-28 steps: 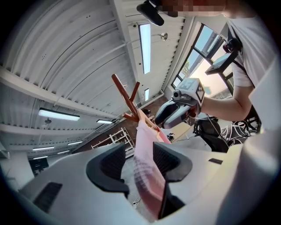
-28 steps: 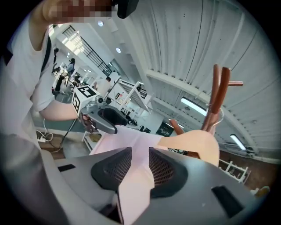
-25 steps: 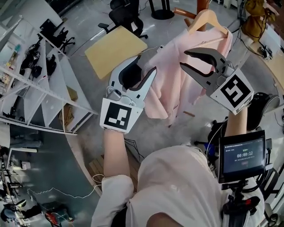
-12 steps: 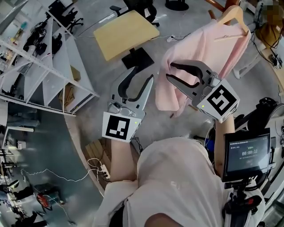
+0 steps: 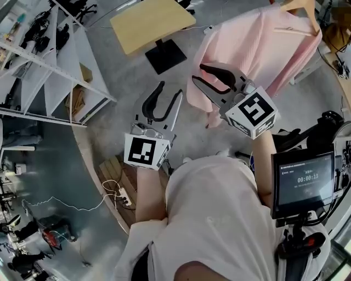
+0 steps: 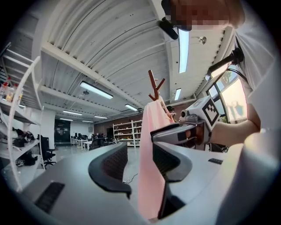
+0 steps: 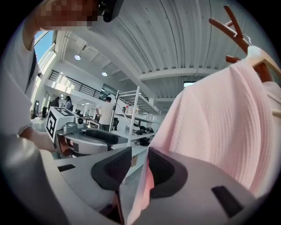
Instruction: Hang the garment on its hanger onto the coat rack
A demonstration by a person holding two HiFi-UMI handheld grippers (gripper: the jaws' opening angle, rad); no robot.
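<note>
The pink garment (image 5: 263, 49) hangs on its wooden hanger (image 5: 300, 5) at the upper right, by the coat rack (image 6: 154, 85). It is judged light, soft and floppy, so the stiff hanger is the surer hold. The right gripper (image 5: 197, 74) is held open, with a cloth edge lying between its jaws. The left gripper (image 5: 171, 89) is open and empty.

**Garment** (image 5: 258, 49): pale pink, finely ribbed. **Hanger** (image 7: 262, 59): light wood. **Rack** (image 6: 154, 87): red-brown. **Left gripper** (image 5: 171, 88) and **right gripper** (image 5: 198, 73): grey-white shells, black jaw pads (each cube bears black-and-white square markers). **Table** (image 5: 148, 22): yellow-tan top, black base. **Floor** (image 5: 123, 82): grey.
</note>
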